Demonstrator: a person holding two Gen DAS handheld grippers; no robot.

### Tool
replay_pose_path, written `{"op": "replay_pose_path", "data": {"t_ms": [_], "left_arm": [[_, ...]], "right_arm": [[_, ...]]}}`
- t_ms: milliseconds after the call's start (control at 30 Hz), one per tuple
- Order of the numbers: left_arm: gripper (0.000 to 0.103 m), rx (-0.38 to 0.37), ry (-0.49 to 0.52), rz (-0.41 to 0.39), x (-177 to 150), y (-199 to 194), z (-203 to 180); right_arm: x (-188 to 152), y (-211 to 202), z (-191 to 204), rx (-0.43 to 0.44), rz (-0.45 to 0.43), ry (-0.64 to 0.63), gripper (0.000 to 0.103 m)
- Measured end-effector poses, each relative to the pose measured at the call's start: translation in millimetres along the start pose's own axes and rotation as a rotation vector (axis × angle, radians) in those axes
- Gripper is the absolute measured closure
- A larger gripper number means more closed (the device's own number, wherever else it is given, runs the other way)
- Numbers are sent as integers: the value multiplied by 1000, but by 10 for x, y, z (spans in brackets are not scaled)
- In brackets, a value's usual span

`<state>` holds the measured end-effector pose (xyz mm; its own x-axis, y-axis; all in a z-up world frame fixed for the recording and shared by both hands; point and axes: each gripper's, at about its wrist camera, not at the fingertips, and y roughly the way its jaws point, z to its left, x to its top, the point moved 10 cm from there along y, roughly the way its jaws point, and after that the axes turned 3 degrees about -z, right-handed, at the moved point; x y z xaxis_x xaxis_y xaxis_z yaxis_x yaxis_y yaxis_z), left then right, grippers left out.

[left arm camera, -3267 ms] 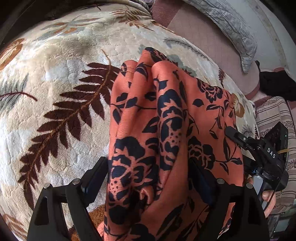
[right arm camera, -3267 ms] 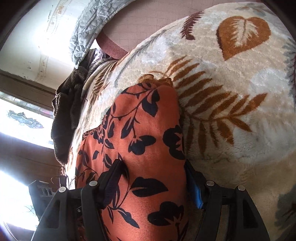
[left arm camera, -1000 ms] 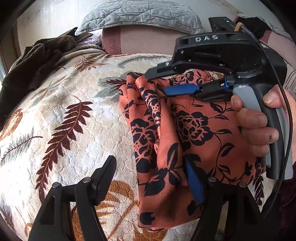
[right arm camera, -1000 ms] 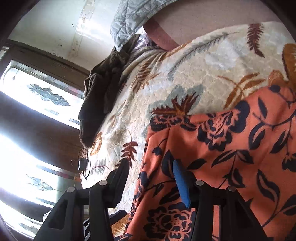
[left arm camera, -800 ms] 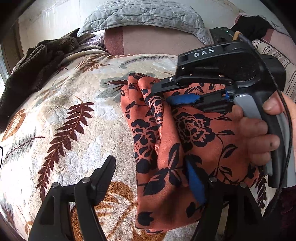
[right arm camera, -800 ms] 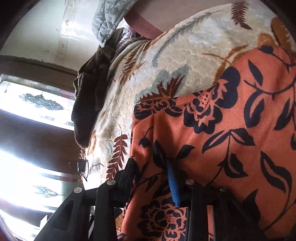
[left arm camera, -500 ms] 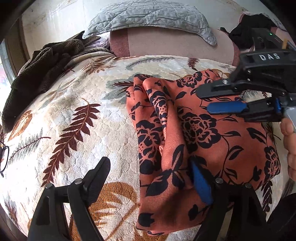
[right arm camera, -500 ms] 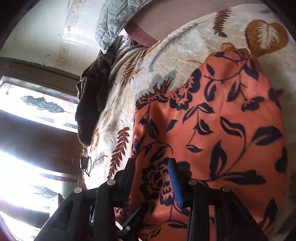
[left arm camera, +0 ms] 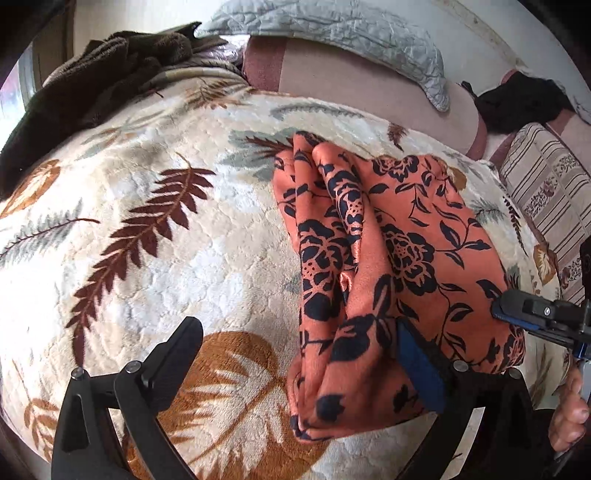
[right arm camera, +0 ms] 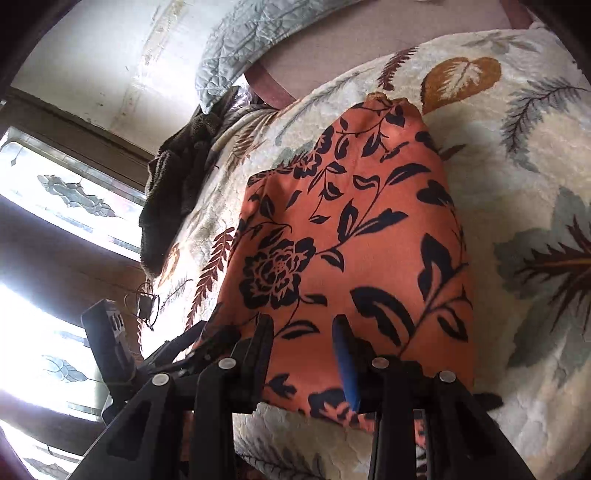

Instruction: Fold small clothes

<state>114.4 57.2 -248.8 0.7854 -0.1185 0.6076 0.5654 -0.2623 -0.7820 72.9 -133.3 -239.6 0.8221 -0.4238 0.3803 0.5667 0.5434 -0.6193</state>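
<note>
Leaf-printed bedspread [left arm camera: 155, 266] covers the bed, with a grey pillow [left arm camera: 332, 33] and a dark towel [left arm camera: 92, 70] at its far end, and on it lies the orange floral garment [left arm camera: 399, 251], already folded into a narrow bundle with loose pleats along one long edge. Left gripper [left arm camera: 299, 354] has its fingers spreading wide, one black finger [left arm camera: 177, 354] over bare spread, the blue-padded one [left arm camera: 417, 365] against the near end of the cloth, pinching nothing. Right gripper [right arm camera: 306, 347] has its fingers narrowing over the cloth's near edge, fabric lying between them, though a firm pinch is not evident. To finish well, I would pinch all layers together at that edge, tuck the pleated side flat first, and lift slowly so the slippery fabric does not slide apart.
</note>
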Motion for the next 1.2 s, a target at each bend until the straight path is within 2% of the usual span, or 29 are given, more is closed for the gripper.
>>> {"op": "replay_pose_path", "data": {"t_ms": [133, 200, 267, 367, 500, 600, 667, 733, 867, 1000, 1200], "left_arm": [[2, 16, -21, -107, -8, -316, 100], [2, 37, -27, -64, -94, -242, 171], [1, 87, -10, 41, -258, 2, 251], [0, 63, -60, 66, -309, 89, 287], [0, 120, 24, 12, -260, 37, 220], [0, 147, 59, -24, -210, -31, 197], [1, 149, 57, -50, -172, -114, 194], [1, 162, 63, -69, -122, -180, 211], [1, 163, 52, -108, -51, -314, 196], [1, 171, 34, -166, 51, -510, 165], [1, 109, 33, -255, 220, -798, -72]], "right_arm": [[-226, -122, -72, -18, -1, -7, 66], [-316, -67, -144, -48, 16, 2, 68], [-333, 6, -161, -66, 27, -8, 67], [-379, 31, -169, -102, 28, -64, 67], [-382, -62, -118, -106, 1, -92, 68], [-306, -265, -84, -78, -75, -73, 68], [-240, -428, -122, -109, -145, -78, 68], [-208, -502, -205, -146, -172, -64, 68], [-301, -291, -401, -212, -81, -48, 67], [-322, -215, -363, -255, -79, -106, 67], [-320, -227, -424, -170, -75, -23, 67]]}}
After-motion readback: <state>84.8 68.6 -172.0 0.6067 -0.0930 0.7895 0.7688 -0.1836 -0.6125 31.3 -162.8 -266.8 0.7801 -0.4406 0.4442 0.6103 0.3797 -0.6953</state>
